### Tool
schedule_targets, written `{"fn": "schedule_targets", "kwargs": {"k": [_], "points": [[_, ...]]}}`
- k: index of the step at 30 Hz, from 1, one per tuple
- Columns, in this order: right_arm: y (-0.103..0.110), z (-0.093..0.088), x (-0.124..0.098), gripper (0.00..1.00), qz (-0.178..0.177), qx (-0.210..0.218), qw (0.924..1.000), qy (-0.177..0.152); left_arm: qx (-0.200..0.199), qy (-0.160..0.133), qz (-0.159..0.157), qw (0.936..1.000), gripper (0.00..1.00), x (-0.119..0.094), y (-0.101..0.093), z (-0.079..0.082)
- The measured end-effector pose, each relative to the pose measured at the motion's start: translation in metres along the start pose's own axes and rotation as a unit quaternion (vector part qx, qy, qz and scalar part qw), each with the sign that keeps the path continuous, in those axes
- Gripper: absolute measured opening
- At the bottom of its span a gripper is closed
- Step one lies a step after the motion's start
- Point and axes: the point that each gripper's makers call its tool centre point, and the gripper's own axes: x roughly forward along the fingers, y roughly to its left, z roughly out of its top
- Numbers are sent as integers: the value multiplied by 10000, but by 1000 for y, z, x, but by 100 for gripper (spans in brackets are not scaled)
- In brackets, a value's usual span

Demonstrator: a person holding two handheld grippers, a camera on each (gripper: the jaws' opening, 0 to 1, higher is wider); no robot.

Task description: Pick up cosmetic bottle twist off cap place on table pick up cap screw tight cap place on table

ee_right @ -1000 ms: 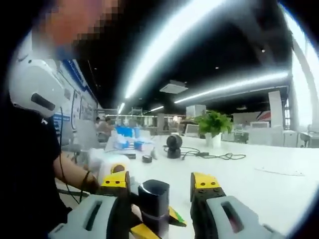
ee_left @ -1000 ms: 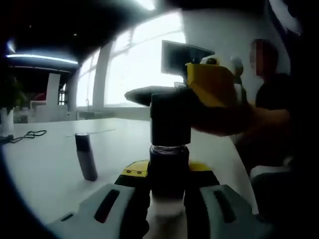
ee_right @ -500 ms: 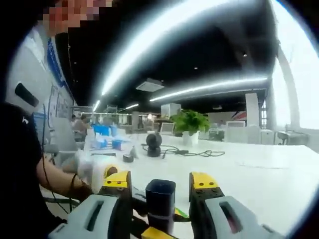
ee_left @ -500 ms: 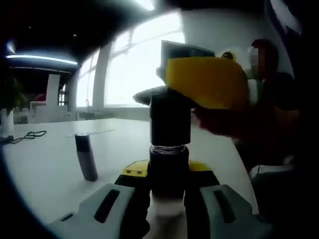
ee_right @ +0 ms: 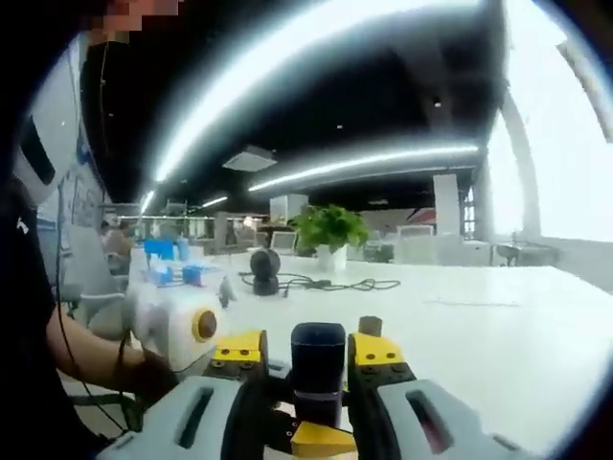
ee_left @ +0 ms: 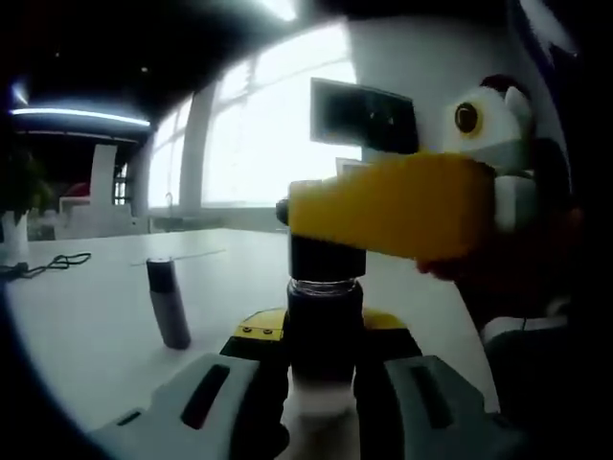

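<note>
My left gripper (ee_left: 324, 333) is shut on a dark cosmetic bottle (ee_left: 324, 309) and holds it upright above the white table (ee_left: 86, 331). The bottle's black cap (ee_left: 326, 265) sits on top, over a clear neck ring. A yellow finger (ee_left: 393, 206) of my right gripper reaches in from the right and lies across the cap's upper part. In the right gripper view, my right gripper (ee_right: 312, 353) has its jaws against both sides of the cap (ee_right: 318, 347). The bottle's body is hidden below it. The left gripper's yellow fingertip (ee_right: 322, 439) shows under the cap.
A second dark tube (ee_left: 169, 305) stands on the table to the left. Farther off are a potted plant (ee_right: 329, 230), a round black device (ee_right: 264, 268) and a cable (ee_right: 335, 284). A monitor (ee_left: 362, 115) stands before bright windows. A person's arm (ee_right: 86, 350) is at the left.
The right gripper's jaws have narrowed from wide apart to tight against the cap. In the left gripper view its yellow finger has swung across the cap. The bottle stays in the left gripper.
</note>
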Motion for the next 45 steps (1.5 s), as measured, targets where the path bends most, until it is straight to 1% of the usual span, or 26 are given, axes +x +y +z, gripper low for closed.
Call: {"fn": "schedule_targets", "kwargs": {"k": [2,3,5,8,9,12,16,25,32,41,45], "points": [[-2,0,-2,19,-71,115,9999,-46,0,-1,2,10000,15,0,0,0],[-3,-2,-2,17,-101,245,9996,-14,1,0,3,10000,15,0,0,0],[-5,-1,-3,15,-148,224,9996,-69,3,0,0,10000,15,0,0,0],[-8,-1,-4,15,-243,173,9995,-56,11,-2,1,10000,15,0,0,0],[-7,-2,-4,14,-247,182,9995,-53,17,-1,1,10000,15,0,0,0],[-5,-1,-4,13,-270,93,9996,-62,16,0,2,10000,15,0,0,0],[-5,-1,-4,13,-258,134,9996,-51,5,2,10,10000,15,0,1,1],[-6,0,-3,13,-210,53,9997,-58,-18,5,20,10000,15,0,2,0],[-5,0,-3,13,-273,35,9995,-133,-23,4,24,10000,15,0,3,0],[-4,0,-2,13,-224,-64,9996,-129,-47,6,28,10000,15,0,3,0],[-5,0,-2,13,-177,-11,9998,-126,-43,8,42,10000,15,0,4,0]]}}
